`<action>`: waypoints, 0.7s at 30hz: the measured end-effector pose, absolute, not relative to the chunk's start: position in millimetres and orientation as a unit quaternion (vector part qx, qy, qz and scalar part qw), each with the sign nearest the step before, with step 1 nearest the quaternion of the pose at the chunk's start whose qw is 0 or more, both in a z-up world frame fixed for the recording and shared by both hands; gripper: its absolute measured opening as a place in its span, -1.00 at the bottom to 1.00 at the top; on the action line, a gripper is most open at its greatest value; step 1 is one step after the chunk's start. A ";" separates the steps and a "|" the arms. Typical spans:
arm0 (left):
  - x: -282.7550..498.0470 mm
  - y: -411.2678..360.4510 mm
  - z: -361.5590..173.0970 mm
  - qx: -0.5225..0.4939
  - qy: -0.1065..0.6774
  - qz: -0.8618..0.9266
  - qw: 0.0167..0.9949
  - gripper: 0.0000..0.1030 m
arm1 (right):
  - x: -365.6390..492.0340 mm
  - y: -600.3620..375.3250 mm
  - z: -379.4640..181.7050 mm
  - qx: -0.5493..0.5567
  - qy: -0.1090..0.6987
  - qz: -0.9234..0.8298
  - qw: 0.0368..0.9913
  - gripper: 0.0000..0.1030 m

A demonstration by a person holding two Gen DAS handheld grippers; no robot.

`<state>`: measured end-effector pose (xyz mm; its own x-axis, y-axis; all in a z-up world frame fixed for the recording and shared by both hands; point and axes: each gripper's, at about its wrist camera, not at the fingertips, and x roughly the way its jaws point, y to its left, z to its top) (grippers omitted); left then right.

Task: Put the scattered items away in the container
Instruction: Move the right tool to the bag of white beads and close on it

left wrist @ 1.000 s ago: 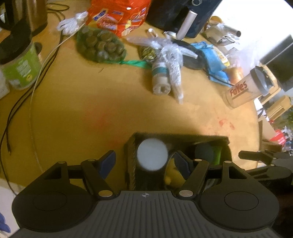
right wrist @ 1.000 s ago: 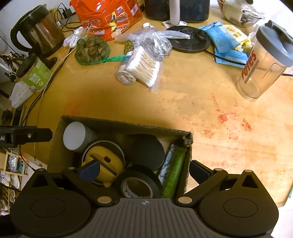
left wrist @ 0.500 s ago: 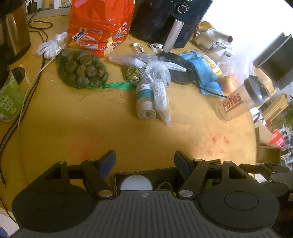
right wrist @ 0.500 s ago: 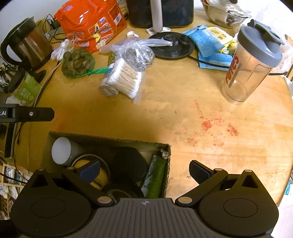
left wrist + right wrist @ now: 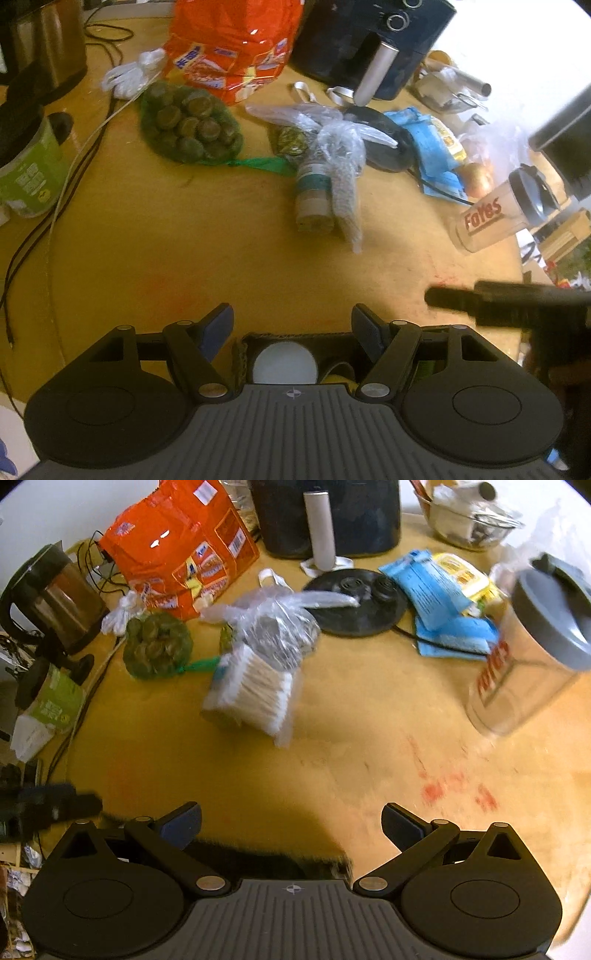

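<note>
A cardboard box point(image 5: 243, 350) sits at the table's near edge, mostly hidden under my left gripper point(image 5: 291, 323), which is open and empty above it. Inside the box I see a white round lid point(image 5: 285, 363) and a bit of yellow. In the right wrist view only the box's dark far rim point(image 5: 266, 854) shows below my right gripper point(image 5: 291, 821), also open and empty. Farther out lie a bag of cotton swabs point(image 5: 255, 692), a small bottle point(image 5: 312, 201) beside it, and a green net of round dark items point(image 5: 188, 125).
An orange snack bag point(image 5: 229, 48), kettle point(image 5: 55, 598), green tub point(image 5: 29, 173), air fryer point(image 5: 369, 40), blue packets point(image 5: 439, 602) and a shaker cup point(image 5: 532, 646) ring the wooden table point(image 5: 184, 251). Cables point(image 5: 66, 177) run along the left. The other gripper's finger point(image 5: 498, 299) shows at right.
Both grippers have pulled back and up from the box, so it has slid to the bottom of both views. Both stay open.
</note>
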<state>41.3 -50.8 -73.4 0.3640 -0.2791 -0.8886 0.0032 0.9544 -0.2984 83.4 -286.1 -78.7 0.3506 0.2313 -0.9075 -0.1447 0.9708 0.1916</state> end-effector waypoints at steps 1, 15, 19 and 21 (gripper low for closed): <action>39.4 -49.0 -73.2 -0.127 0.557 -0.082 0.817 0.36 | 89.1 -284.2 -79.4 0.039 0.557 0.117 0.821 1.00; 15.0 -24.4 -75.1 -0.172 0.555 -0.023 0.814 0.36 | 148.3 -255.4 -94.4 0.035 0.552 0.157 0.818 0.99; 10.5 -19.2 -75.4 -0.182 0.553 -0.008 0.813 0.36 | 162.2 -252.3 -99.8 0.048 0.553 0.161 0.816 0.97; 8.5 -17.4 -75.5 -0.186 0.552 -0.002 0.813 0.36 | 169.2 -250.8 -102.5 0.054 0.554 0.162 0.815 0.94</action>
